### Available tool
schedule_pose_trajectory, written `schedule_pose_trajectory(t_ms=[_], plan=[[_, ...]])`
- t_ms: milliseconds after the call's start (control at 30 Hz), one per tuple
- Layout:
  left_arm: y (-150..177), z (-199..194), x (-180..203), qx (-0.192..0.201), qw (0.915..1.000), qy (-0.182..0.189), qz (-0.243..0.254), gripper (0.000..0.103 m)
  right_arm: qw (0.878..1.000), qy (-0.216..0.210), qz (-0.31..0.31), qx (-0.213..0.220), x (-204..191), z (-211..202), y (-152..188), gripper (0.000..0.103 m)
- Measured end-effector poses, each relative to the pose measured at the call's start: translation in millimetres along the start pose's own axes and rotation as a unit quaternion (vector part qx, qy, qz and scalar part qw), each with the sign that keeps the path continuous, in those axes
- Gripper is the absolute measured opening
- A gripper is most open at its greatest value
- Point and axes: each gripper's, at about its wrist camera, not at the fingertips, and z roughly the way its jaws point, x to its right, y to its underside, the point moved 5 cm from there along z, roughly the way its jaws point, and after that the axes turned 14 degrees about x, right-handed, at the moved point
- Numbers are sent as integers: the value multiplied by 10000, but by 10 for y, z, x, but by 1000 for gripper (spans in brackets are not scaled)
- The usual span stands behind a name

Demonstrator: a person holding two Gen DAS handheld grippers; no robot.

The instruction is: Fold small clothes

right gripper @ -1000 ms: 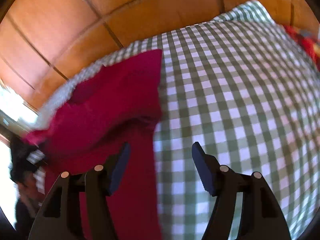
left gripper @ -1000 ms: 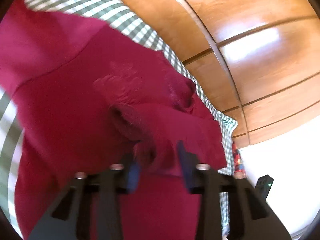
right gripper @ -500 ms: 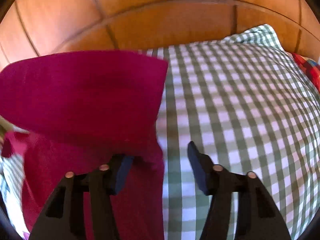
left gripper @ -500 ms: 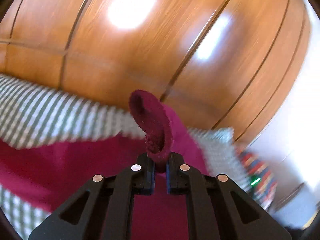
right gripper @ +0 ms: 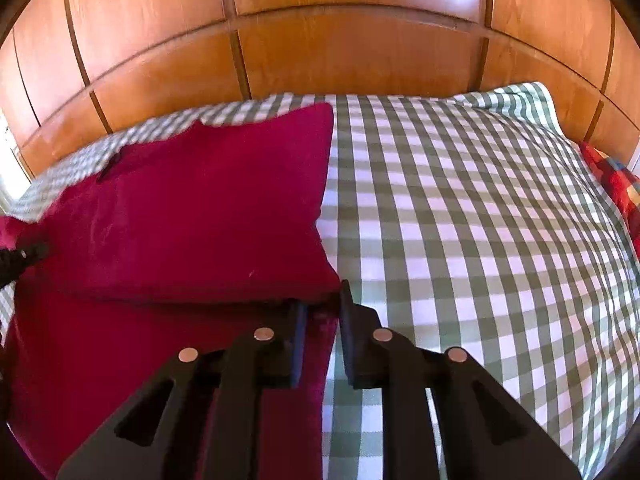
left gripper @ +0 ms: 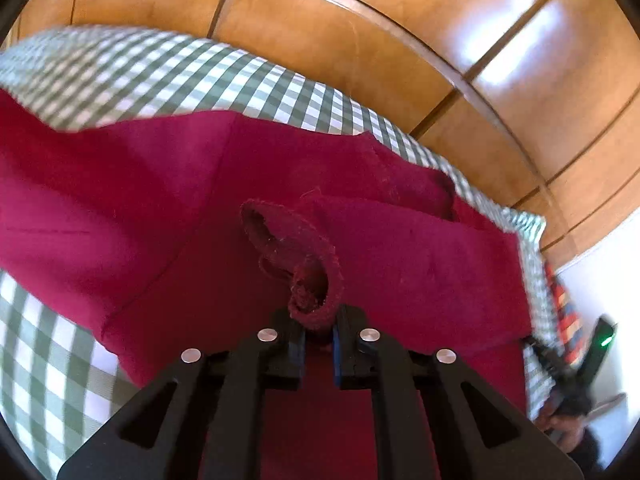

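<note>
Both claws (left gripper: 319,334) (right gripper: 323,320) clamped on red garment (left gripper: 400,248)

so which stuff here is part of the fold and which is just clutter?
Job:
- red garment, cuff pinched by left gripper
- right gripper, jaws closed on the garment's folded edge

Lying about:
- checked cloth underneath
- plaid fabric at the far right
- wood panelling

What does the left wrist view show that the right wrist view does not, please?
Only the left wrist view shows the left tongs shut on a bunched, frayed edge of the crimson fabric garment.

Only the right wrist view shows the right tongs shut on the garment's folded corner, and a wide bare stretch of the green-and-white checked cloth.

Both show the garment, the checked cloth and the glossy wooden panelling.
</note>
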Motion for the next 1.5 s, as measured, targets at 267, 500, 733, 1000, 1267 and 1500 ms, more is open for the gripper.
schedule_pose_trajectory(t_ms=[267,500,733,1000,1267,1500], plan=[[-221,-24,-189,19,9818,972,-1634,52,10000,18,-1,13,1,29,64,16],[-518,151,-158,-10,9886,607,-1375,18,9999,72,-37,67,1,20,53,16],[-764,8,183,768,9964,333,-101,5,9997,125,-91,166,-25,38,82,17],[-466,207,-235,319,9933,-1106,59,21,9996,161,-151,192,-36,45,88,18],[-342,-227,210,879,9866,-1055,883,22,9995,265,-40,168,38,34,67,35],[-81,102,37,250,9850,-1463,885,22,9975,528,-17,473,166,-421,-90,65]])
